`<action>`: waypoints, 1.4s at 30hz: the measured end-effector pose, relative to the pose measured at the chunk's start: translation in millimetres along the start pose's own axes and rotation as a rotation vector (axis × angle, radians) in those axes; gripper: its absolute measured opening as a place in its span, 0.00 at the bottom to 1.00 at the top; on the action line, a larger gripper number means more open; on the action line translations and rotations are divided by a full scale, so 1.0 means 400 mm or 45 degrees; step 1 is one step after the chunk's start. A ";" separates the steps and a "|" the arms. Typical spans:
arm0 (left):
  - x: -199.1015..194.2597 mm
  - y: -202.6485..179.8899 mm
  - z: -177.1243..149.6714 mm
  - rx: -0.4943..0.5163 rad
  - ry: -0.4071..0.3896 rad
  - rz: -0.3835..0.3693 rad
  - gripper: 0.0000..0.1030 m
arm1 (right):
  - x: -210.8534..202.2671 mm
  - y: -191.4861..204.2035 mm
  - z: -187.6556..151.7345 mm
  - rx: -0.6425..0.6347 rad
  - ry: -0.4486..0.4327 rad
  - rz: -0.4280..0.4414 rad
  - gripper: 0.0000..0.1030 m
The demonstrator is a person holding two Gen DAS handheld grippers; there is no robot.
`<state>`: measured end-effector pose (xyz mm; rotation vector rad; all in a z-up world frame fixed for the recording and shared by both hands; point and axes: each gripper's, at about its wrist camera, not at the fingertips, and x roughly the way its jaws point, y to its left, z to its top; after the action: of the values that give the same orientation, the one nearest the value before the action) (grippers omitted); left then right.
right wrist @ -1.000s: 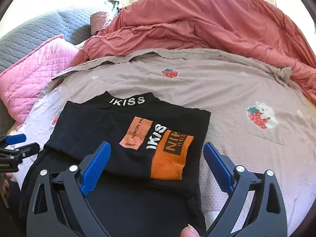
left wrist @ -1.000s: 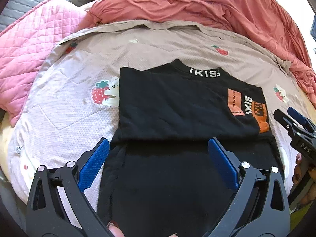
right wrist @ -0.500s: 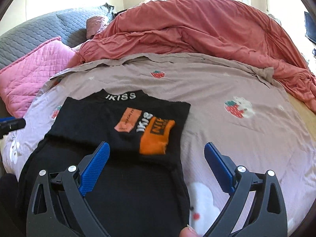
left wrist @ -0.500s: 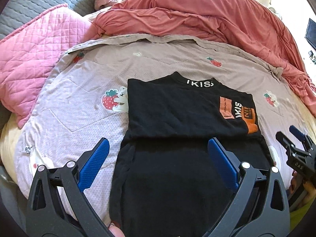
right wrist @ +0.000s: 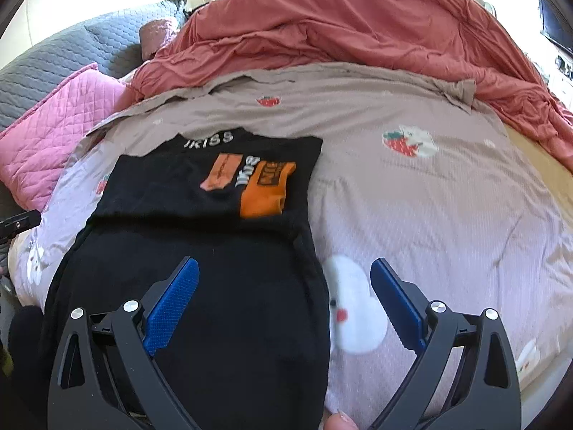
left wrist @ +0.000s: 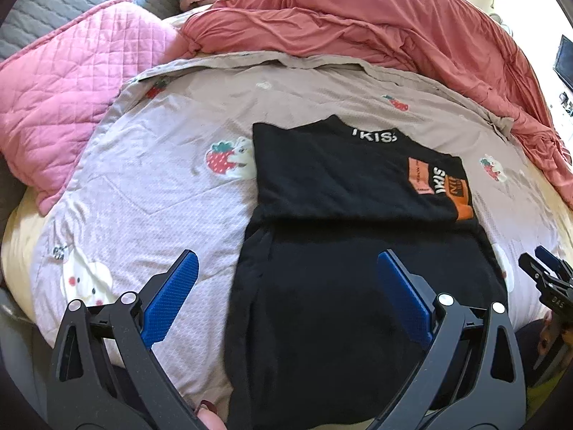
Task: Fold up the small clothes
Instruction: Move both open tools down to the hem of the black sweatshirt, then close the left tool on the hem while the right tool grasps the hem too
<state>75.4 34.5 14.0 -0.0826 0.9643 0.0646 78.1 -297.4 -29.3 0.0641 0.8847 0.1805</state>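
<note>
Holding my left gripper [left wrist: 286,294] and right gripper [right wrist: 284,292] spread apart and empty, I judge the black cotton top with orange patches [right wrist: 200,251], partly folded at twelve o'clock on the strawberry-print bedsheet [right wrist: 429,197], still needs its near half folded.

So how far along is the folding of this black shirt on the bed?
Partly done. The black shirt lies flat on the strawberry-print cover, its sides apparently tucked in and its collar end doubled over the body, leaving a crosswise fold edge. Nothing is in hand: the left gripper and right gripper are both open above the near end. Probably left is one more fold of that near half.
</note>
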 end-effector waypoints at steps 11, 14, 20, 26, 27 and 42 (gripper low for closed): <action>0.014 0.081 -0.062 -0.042 0.075 0.019 0.91 | 0.001 -0.022 -0.062 0.133 0.207 0.047 0.93; 0.031 0.092 -0.083 -0.050 0.123 0.020 0.91 | 0.016 -0.029 -0.080 0.168 0.271 0.046 0.93; 0.070 0.118 -0.137 -0.061 0.219 -0.010 0.91 | 0.037 -0.014 -0.093 0.134 0.327 -0.004 0.93; 0.098 0.142 -0.173 -0.110 0.312 -0.102 0.91 | 0.062 -0.019 -0.101 0.131 0.373 -0.018 0.92; 0.100 0.144 -0.179 -0.121 0.319 -0.117 0.91 | 0.067 -0.021 -0.103 0.137 0.383 -0.014 0.92; 0.119 0.185 -0.219 -0.238 0.350 -0.243 0.14 | 0.079 -0.035 -0.116 0.202 0.409 0.128 0.12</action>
<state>23.9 100.4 -77.7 -0.3630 1.2187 -0.0340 63.5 -306.3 -84.7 0.2328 1.2166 0.2178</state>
